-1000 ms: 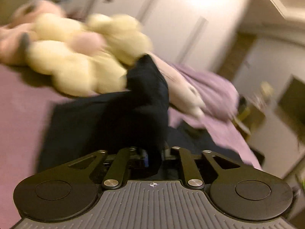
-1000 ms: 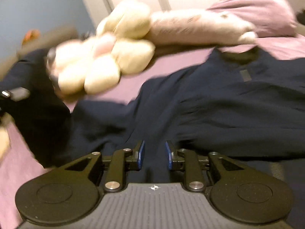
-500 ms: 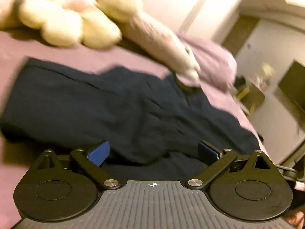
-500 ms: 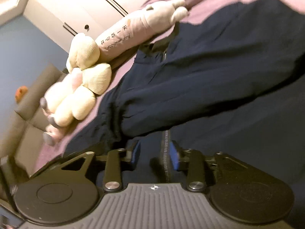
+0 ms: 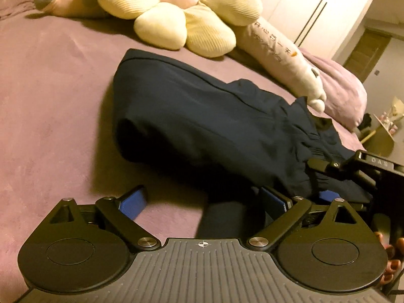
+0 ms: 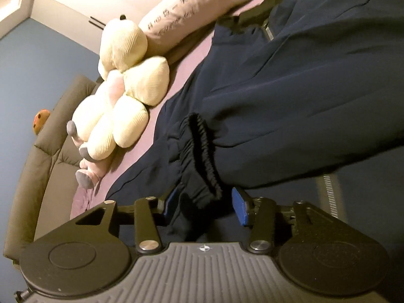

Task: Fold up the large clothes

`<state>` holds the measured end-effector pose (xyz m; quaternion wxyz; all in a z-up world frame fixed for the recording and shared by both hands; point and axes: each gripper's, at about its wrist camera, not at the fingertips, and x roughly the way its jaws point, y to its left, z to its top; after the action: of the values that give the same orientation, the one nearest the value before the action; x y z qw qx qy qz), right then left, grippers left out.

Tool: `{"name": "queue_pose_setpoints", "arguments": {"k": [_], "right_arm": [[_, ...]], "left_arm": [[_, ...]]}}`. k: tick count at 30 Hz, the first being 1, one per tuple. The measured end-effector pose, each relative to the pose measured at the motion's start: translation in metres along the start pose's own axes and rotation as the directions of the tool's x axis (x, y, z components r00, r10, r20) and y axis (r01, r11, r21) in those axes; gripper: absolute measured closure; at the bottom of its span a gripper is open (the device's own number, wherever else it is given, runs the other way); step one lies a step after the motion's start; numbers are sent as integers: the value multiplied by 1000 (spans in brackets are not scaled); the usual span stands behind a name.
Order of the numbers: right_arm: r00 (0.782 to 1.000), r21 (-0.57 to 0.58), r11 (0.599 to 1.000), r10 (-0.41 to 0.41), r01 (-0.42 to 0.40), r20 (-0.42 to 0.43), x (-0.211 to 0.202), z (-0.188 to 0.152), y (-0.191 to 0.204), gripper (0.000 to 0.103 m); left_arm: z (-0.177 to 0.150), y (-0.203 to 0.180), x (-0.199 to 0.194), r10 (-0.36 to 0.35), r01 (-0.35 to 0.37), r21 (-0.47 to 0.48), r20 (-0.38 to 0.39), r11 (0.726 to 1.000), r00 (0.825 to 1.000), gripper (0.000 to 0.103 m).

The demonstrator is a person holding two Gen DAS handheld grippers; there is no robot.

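A dark navy jacket (image 5: 202,126) lies on the purple bed (image 5: 55,101), one sleeve folded across its body. My left gripper (image 5: 202,203) is open and empty, low over the bed at the jacket's near edge. My right gripper (image 6: 204,202) is open, its jaws on either side of the sleeve's elastic cuff (image 6: 204,151). The jacket fills the right wrist view (image 6: 303,88), with its zipper (image 6: 329,192) at the lower right. The right gripper also shows in the left wrist view (image 5: 353,174), at the jacket's right edge.
A yellow flower-shaped plush (image 5: 176,15) and a long pale pink plush (image 5: 280,60) lie at the bed's far side, close to the jacket. A purple pillow (image 5: 341,96) lies behind. A padded headboard (image 6: 40,151) stands at the left. A side table (image 5: 383,136) stands beyond the bed.
My left gripper let go of the sleeve, opened wide and drew back to the jacket's near edge. My right gripper opened wider around the cuff.
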<state>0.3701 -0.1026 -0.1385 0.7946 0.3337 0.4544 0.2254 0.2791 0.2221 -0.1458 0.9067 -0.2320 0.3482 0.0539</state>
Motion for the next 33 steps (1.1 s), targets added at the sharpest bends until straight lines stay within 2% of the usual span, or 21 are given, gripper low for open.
{"name": "queue_pose_setpoints", "arguments": {"k": [2,3,4,6,7,10,12,15,17,19,22,25,27,29,31,33], "right_arm": [[1000,-3,1000,-4,4,2,7,2,6,61],[1000,-5,1000,-17,17,1,11,2,9,80],[1000,-13,1000,-18,18,-3,10,2,13,90],[999,-88,996,0,4,47,-5,2,31,91],[994,-126,991,48,-36,95,-22,4,40,91],[961,-143,983,146,-114,236,-82,18,49,91],[936,-146,983,154,-112,318,-119,29,44,91],[906,-142,990,66,-7,418,-162,43,22,91],[894,-103,992,-22,76,447,-178,51,-2,91],[886,-62,989,-95,137,454,-183,54,-24,91],[868,-12,962,-240,272,436,-175,59,-58,91],[850,19,923,-361,384,383,-161,63,-90,91],[852,20,914,-385,405,354,-155,62,-102,91],[843,-38,906,-376,421,386,-158,62,-96,91],[812,-81,899,-346,430,470,-172,60,-80,92],[765,-85,881,-353,466,539,-183,63,-79,92]], "left_arm": [[-1,-2,-3,7,-7,25,3,1000,1000,4],[0,-4,-5,14,-14,35,8,999,1000,4],[2,-6,-5,22,-22,41,12,999,1000,5],[5,-10,-10,27,-29,73,25,997,999,7],[6,-12,-11,34,-37,91,32,995,999,9],[13,-22,-11,45,-50,115,49,992,998,13],[19,-32,-7,40,-46,118,53,992,998,18],[21,-55,6,-5,-2,166,46,986,999,25],[20,-75,20,10,-17,217,35,976,999,35],[18,-87,29,11,-13,210,9,978,1000,48],[16,-99,32,-22,23,212,-10,977,1000,48],[7,-111,34,6,-4,314,-4,950,1000,47],[6,-111,33,16,-15,320,-2,947,1000,47],[8,-109,28,14,-17,295,10,955,1000,47],[12,-108,25,11,-15,277,16,961,1000,44],[11,-111,25,-1,0,281,5,960,1000,37]]}}
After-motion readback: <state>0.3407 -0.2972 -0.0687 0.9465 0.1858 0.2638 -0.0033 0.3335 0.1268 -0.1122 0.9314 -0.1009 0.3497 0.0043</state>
